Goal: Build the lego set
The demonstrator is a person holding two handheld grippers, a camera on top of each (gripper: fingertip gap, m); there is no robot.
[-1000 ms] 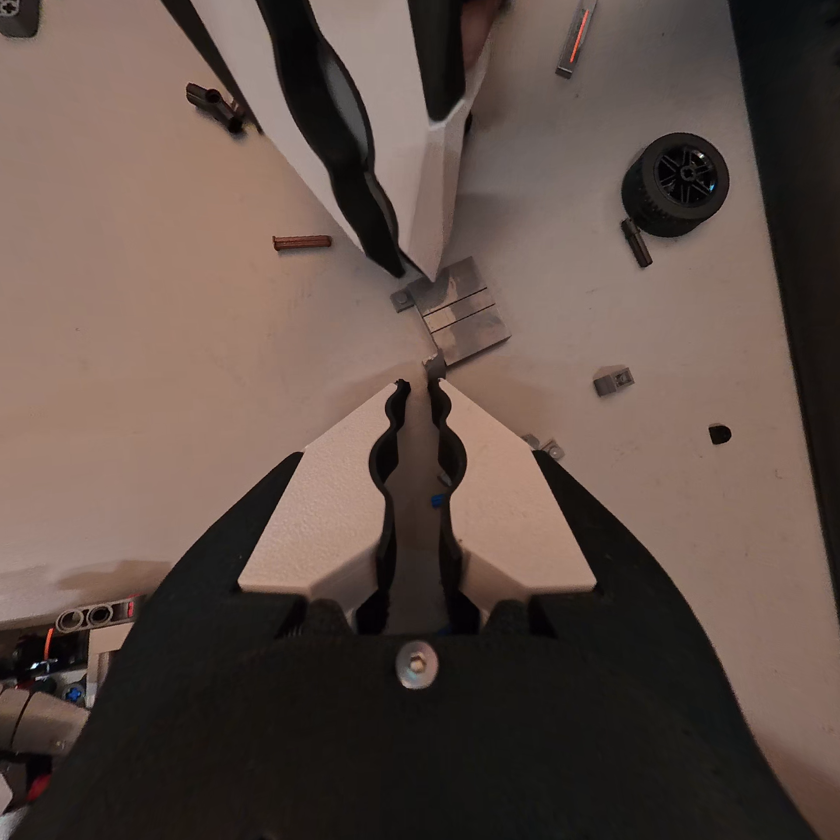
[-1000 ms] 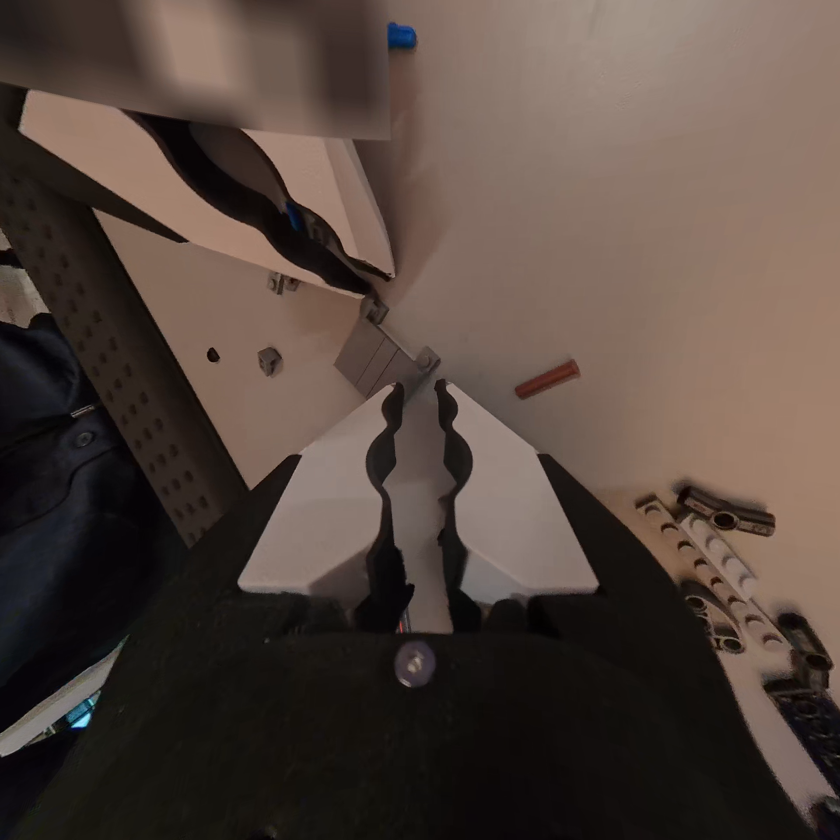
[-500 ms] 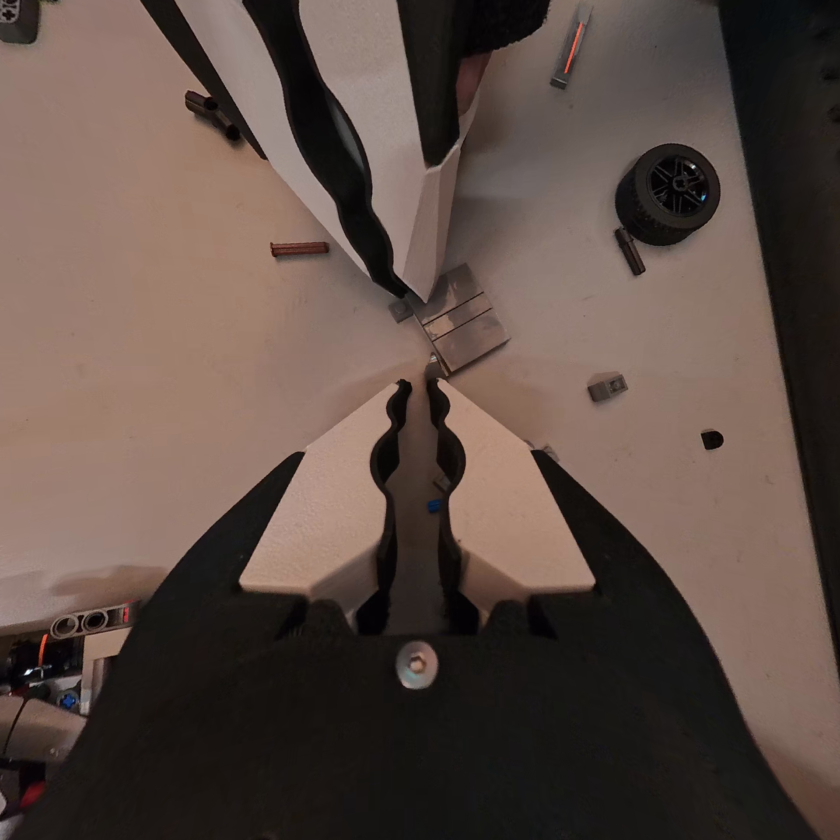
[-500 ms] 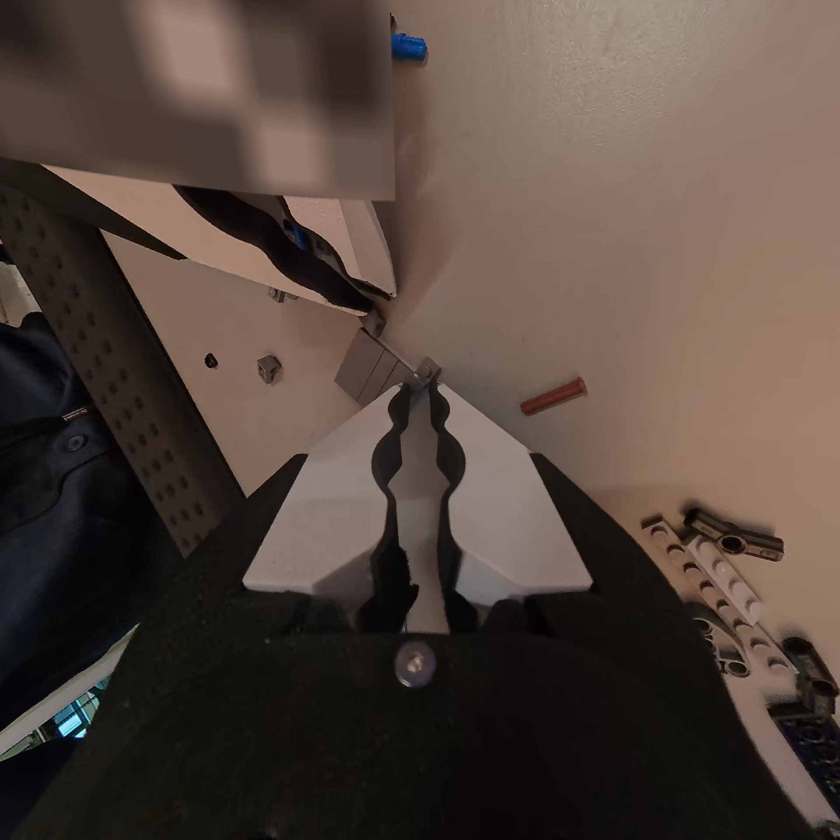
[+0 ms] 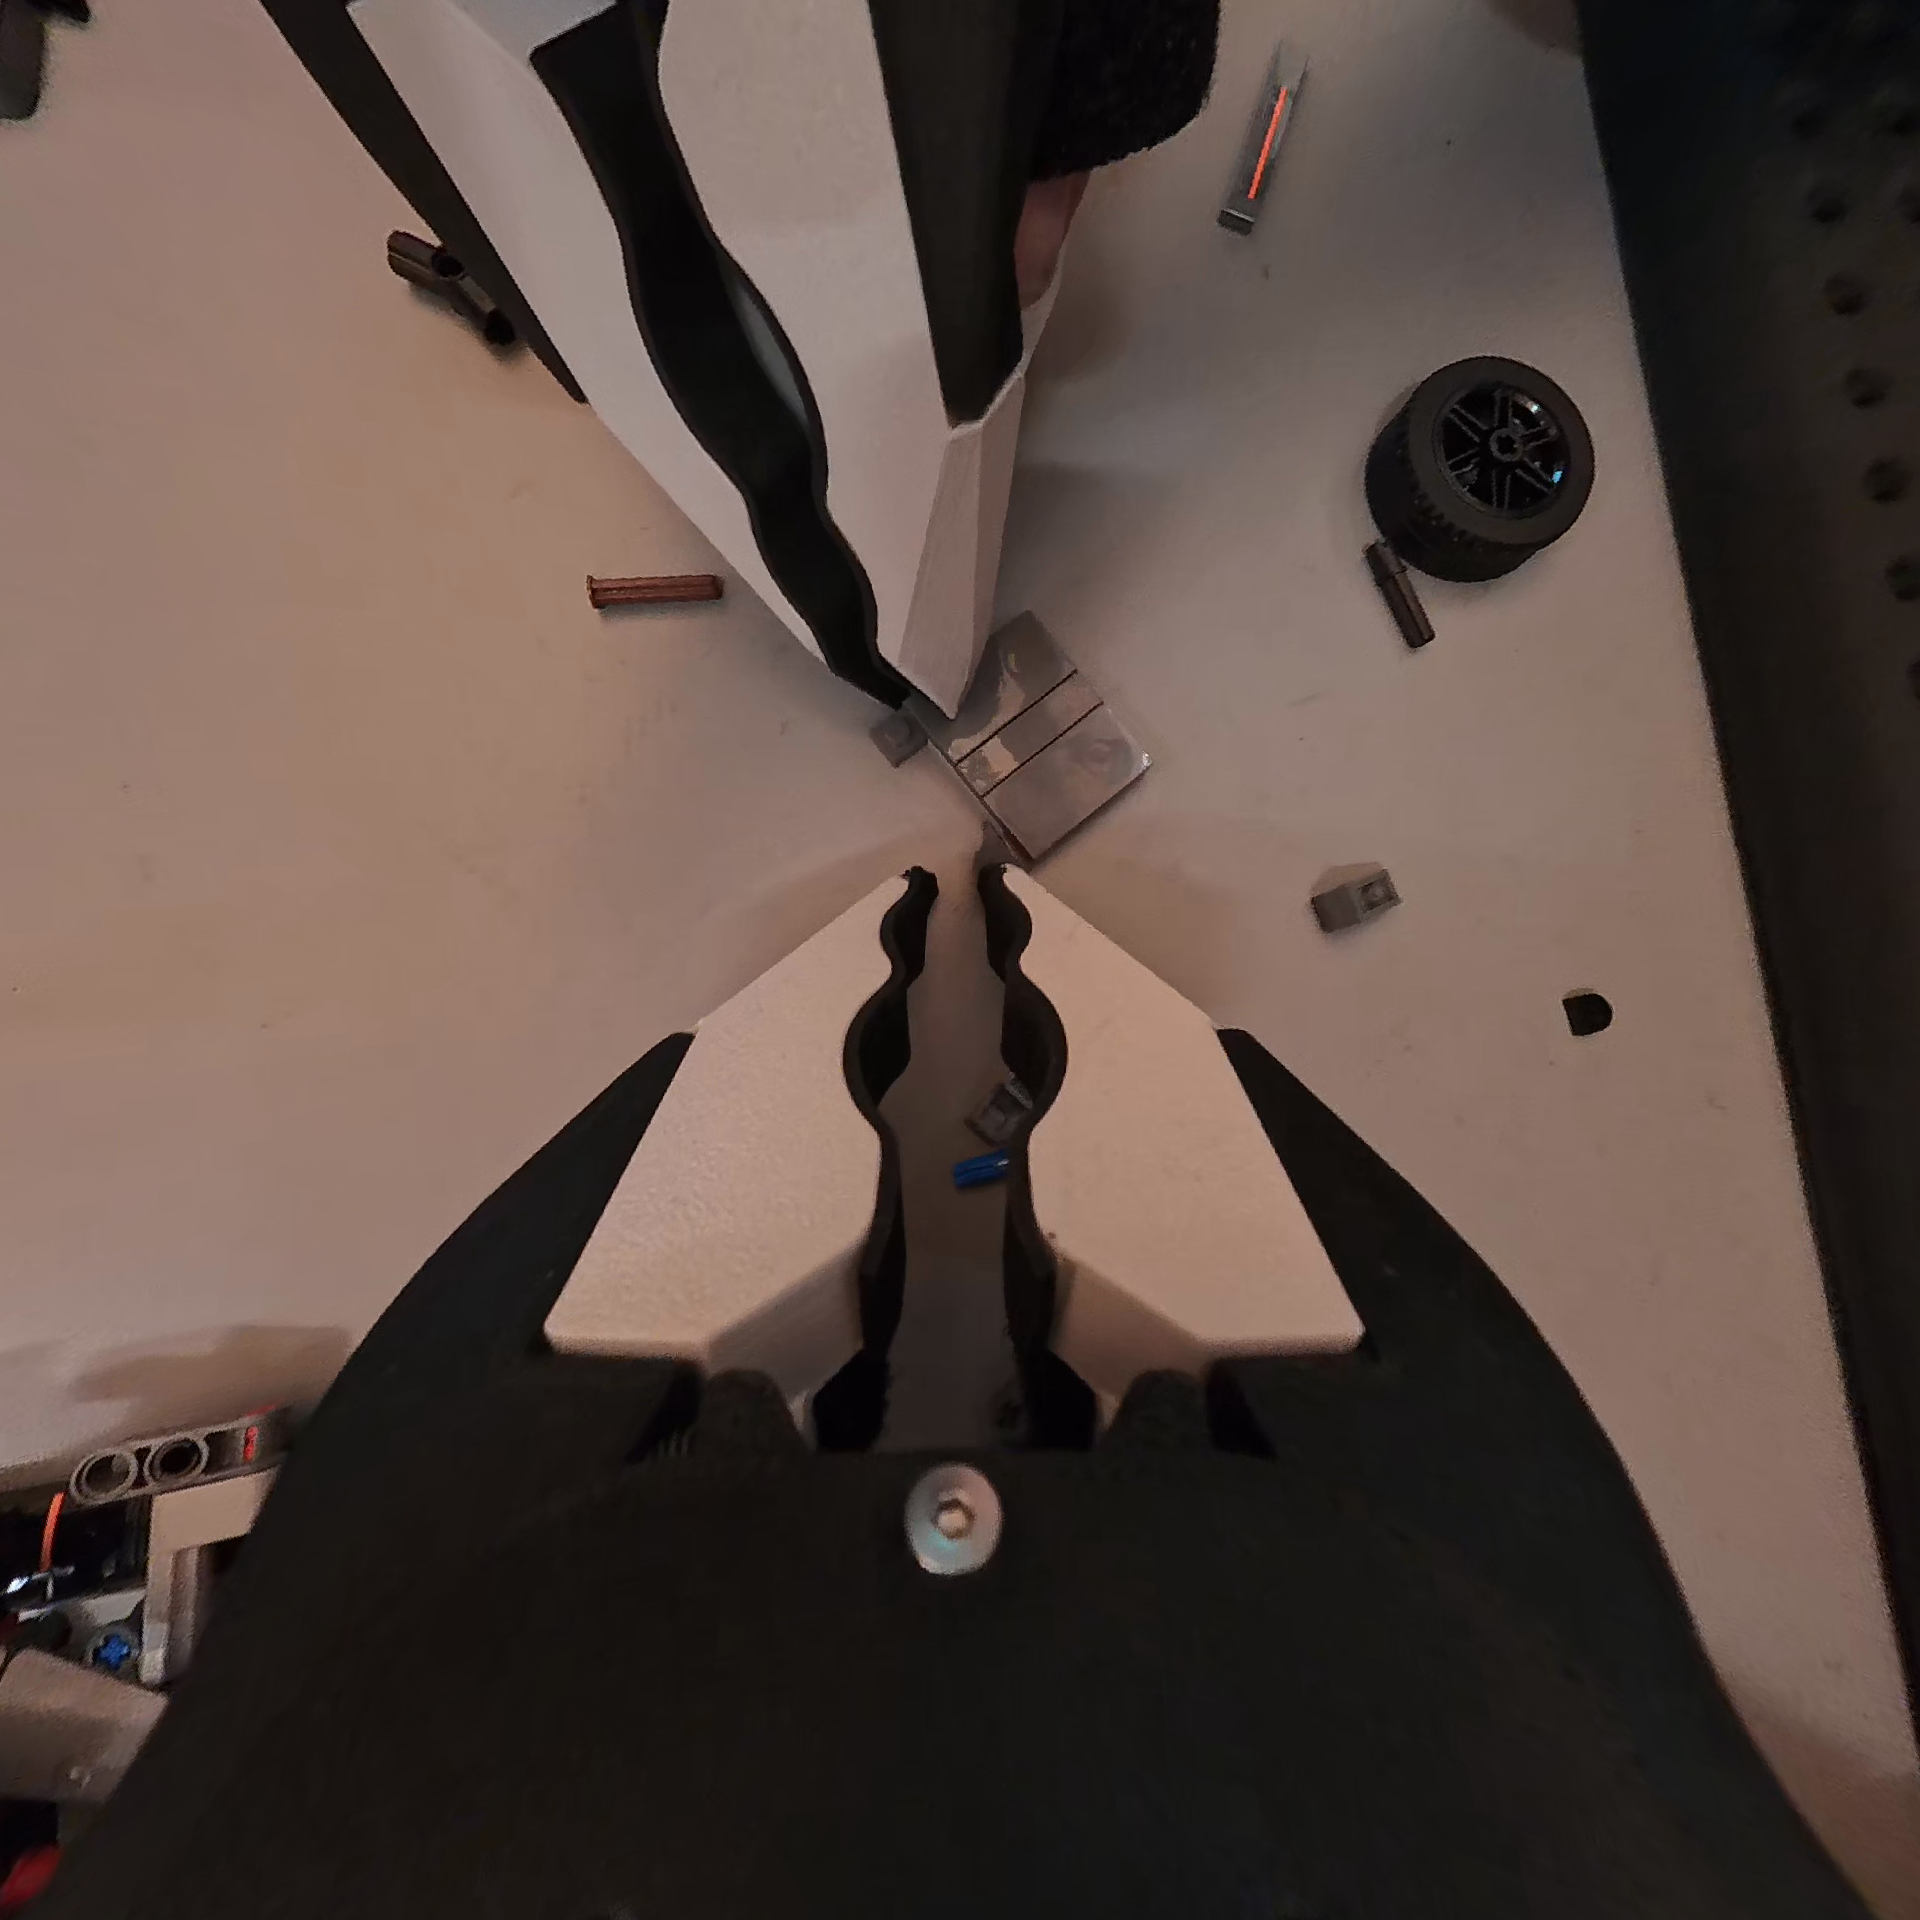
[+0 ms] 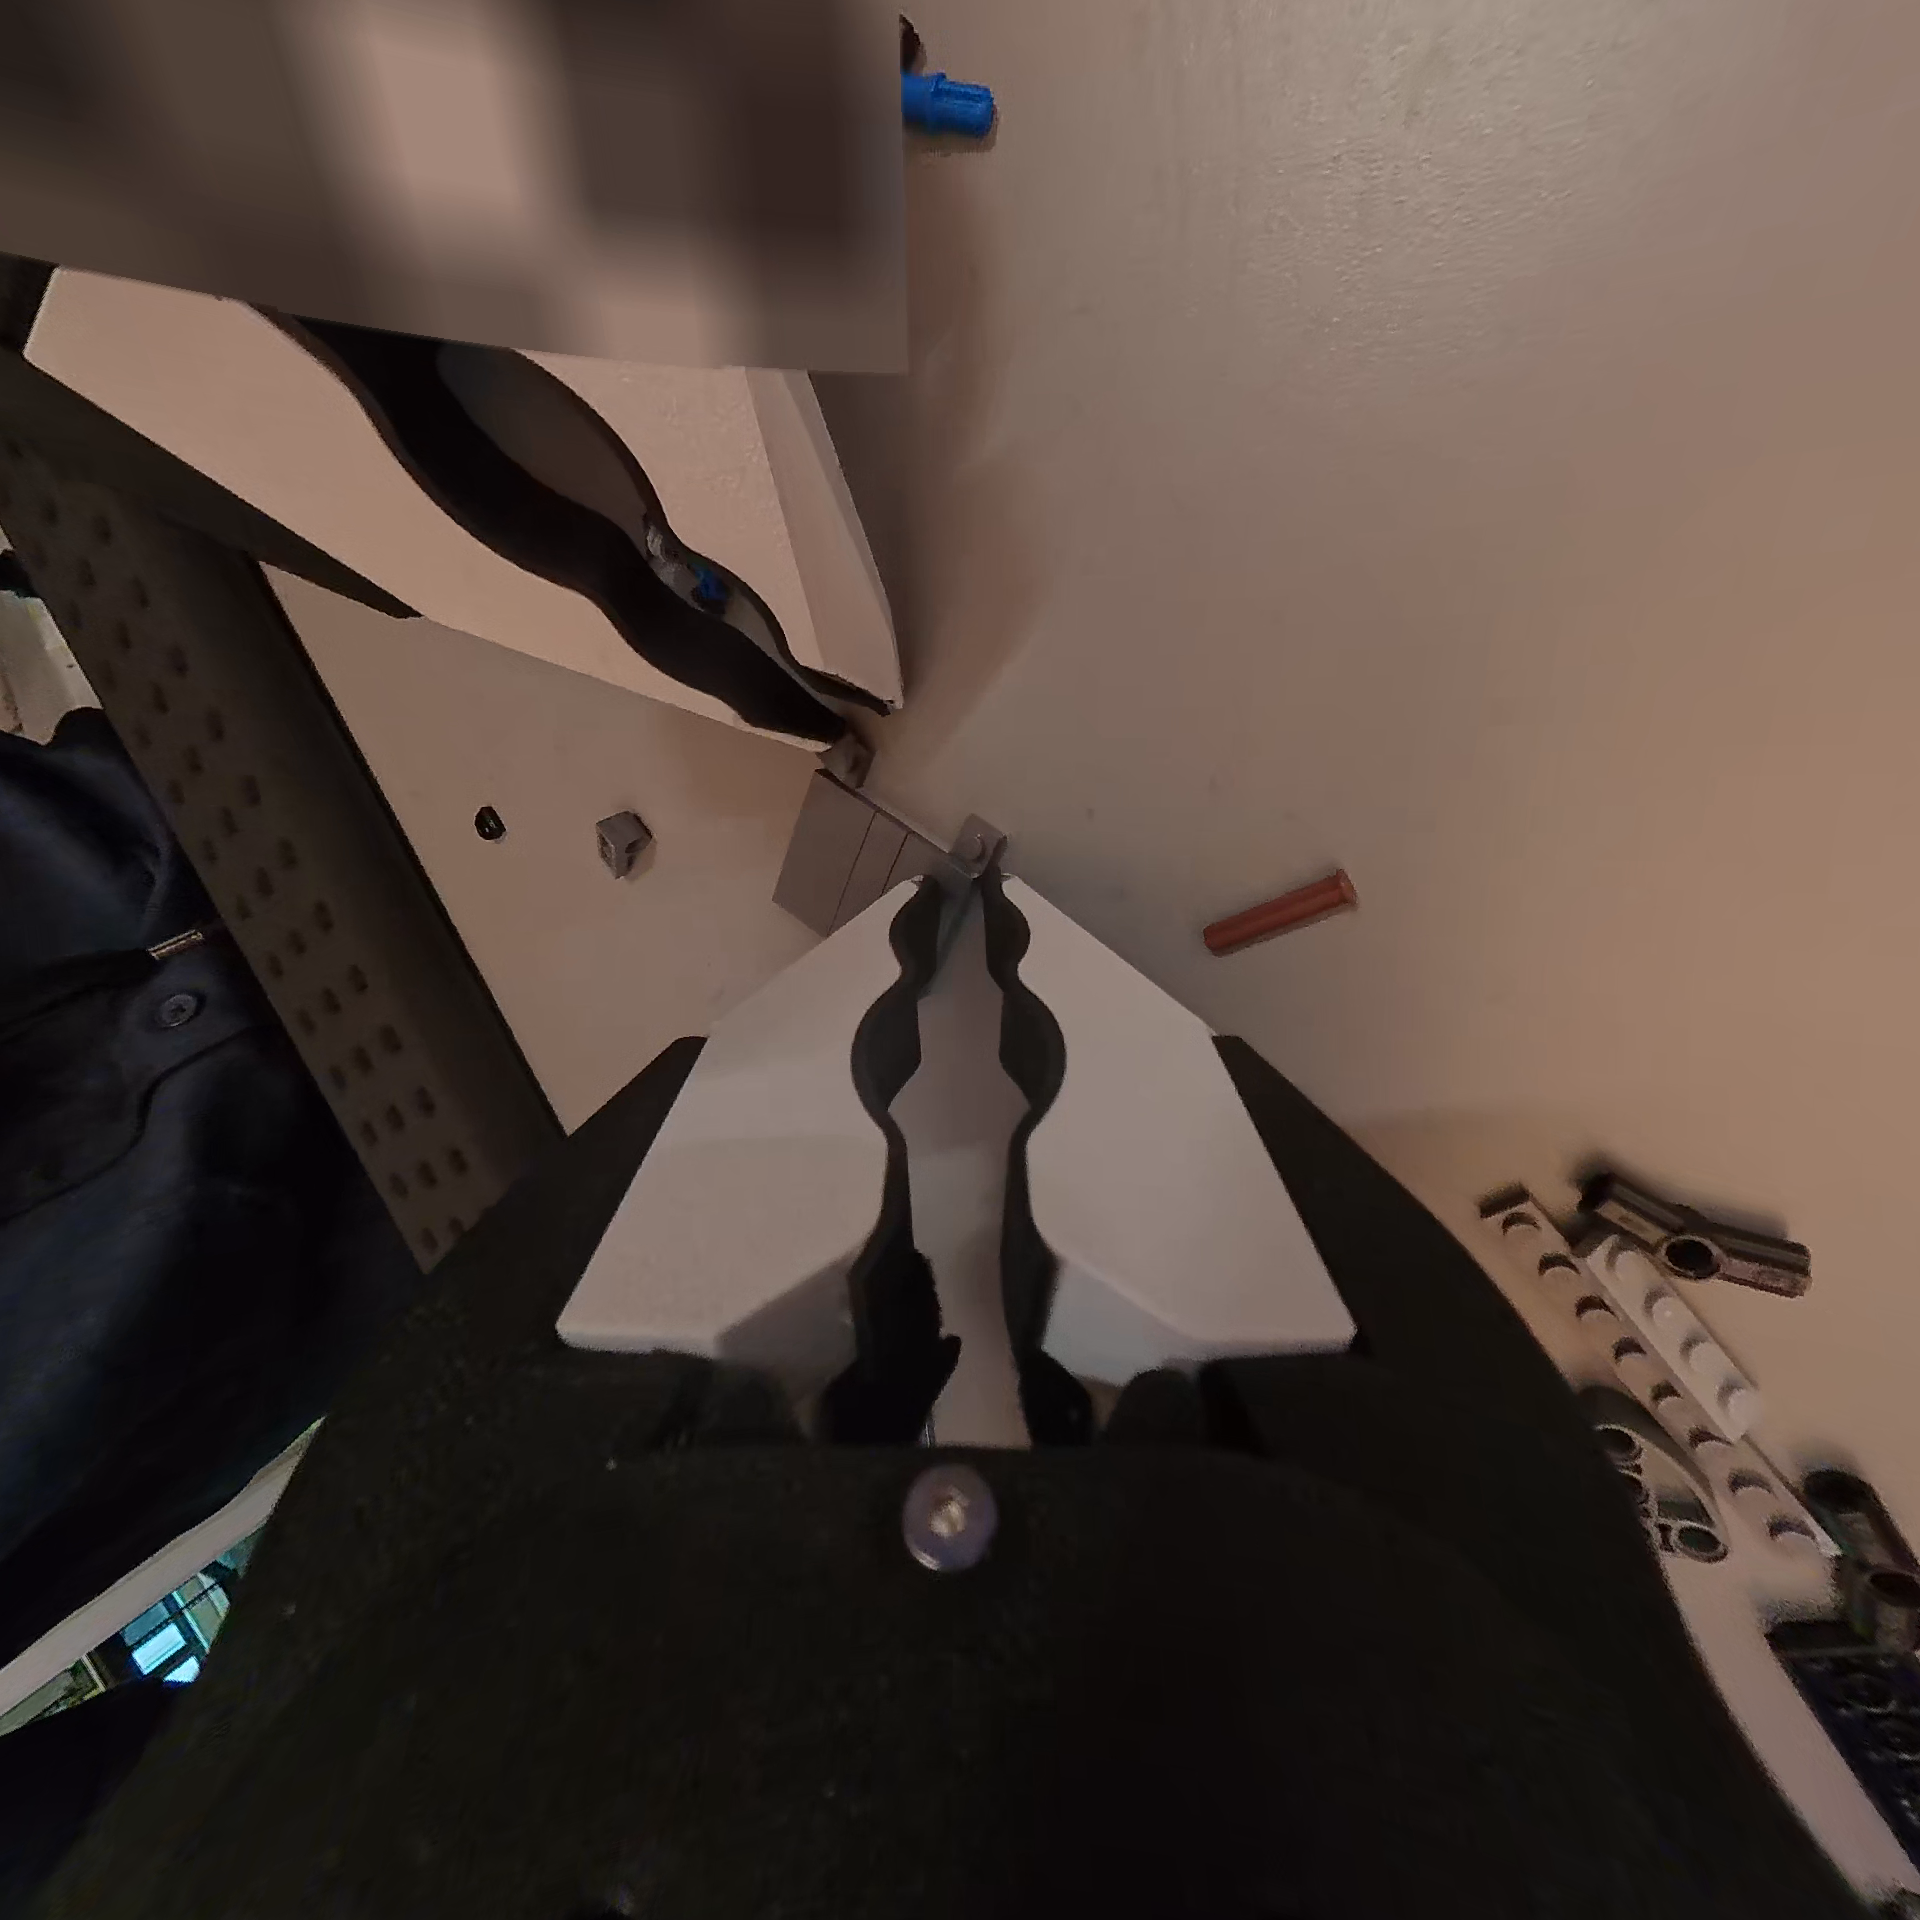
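the flat grey lego panel of tiled plates (image 5: 1044, 764) is lying on the pale matte tabletop (image 5: 312, 831) between both tools. the right gripper (image 6: 958, 883) is pinching the panel's studded corner tab; the left gripper (image 5: 954, 878) is sitting at the opposite corner, its fingers narrowly parted. a reddish-brown lego axle (image 5: 655, 590), a black rubber wheel (image 5: 1481, 468), a small grey brick (image 5: 1354, 896) and a blue pin (image 5: 980, 1171) are lying scattered nearby.
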